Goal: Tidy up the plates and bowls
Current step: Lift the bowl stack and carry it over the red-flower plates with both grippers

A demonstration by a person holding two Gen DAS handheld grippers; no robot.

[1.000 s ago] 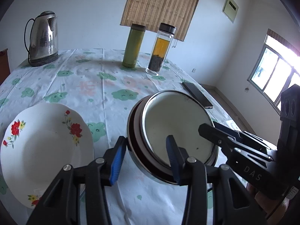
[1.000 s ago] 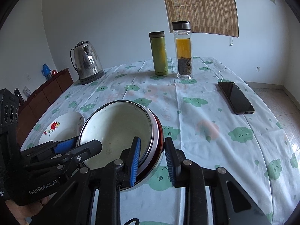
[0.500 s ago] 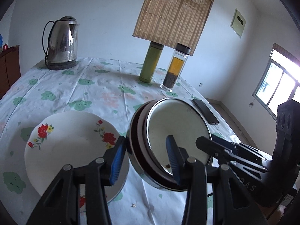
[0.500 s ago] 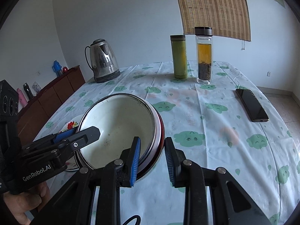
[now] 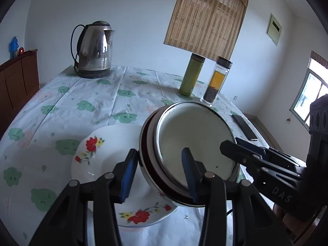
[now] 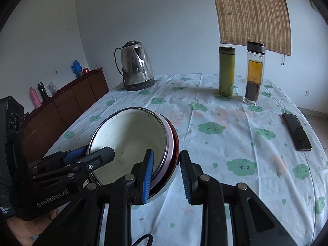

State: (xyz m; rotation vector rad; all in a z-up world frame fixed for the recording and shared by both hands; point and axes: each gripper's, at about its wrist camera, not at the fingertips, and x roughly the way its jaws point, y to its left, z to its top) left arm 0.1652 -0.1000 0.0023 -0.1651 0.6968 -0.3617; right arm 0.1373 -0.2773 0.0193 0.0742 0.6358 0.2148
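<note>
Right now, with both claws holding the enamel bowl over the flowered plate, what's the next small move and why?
Probably lower it gently. The enamel bowl is gripped at opposite rims by the left claw and right claw, tilted, above the flowered plate. Levelling it while easing down should seat it in the plate's well.

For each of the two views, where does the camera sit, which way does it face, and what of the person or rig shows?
Left wrist: on the left gripper, looking down over the red-rimmed enamel bowl and white flowered plate toward the steel kettle; the right gripper enters at right.
Right wrist: on the right gripper, facing the same bowl; the left gripper and a hand show at left.
Shared: bowl, kettle, green flask, black phone.
</note>
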